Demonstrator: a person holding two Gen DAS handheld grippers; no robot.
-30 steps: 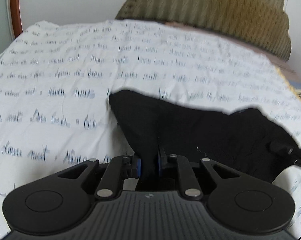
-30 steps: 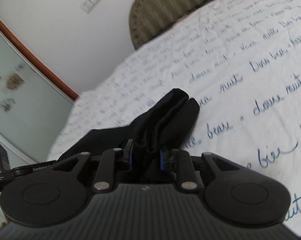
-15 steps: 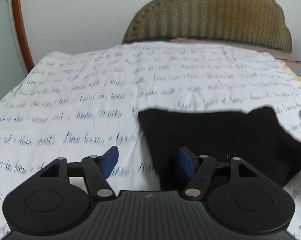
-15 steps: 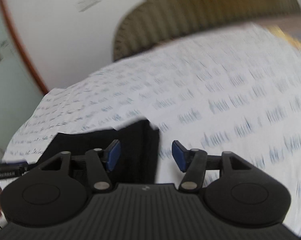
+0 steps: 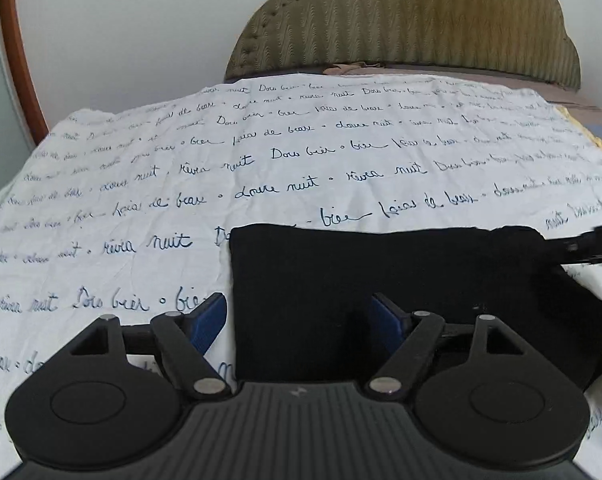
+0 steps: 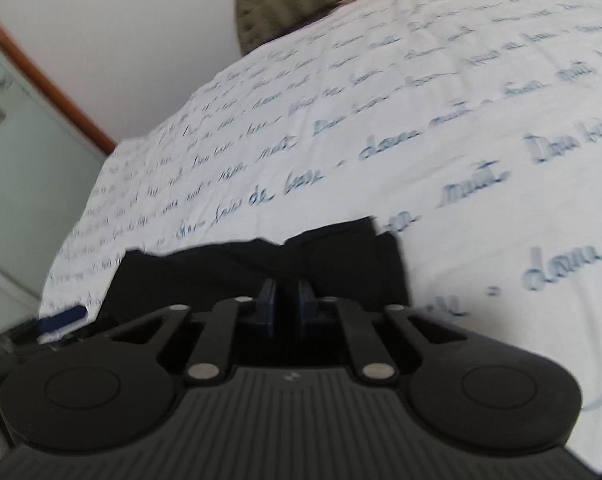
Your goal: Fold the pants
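Though blurred, black pants (image 5: 381,280) folded, flat

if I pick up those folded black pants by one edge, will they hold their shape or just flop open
Probably flop: the pants are soft cloth lying in loose layers on the sheet, so a one-edge lift would likely let the folds sag open. They look light. The right claw appears shut on a bunched fold, which suggests the cloth gathers easily.
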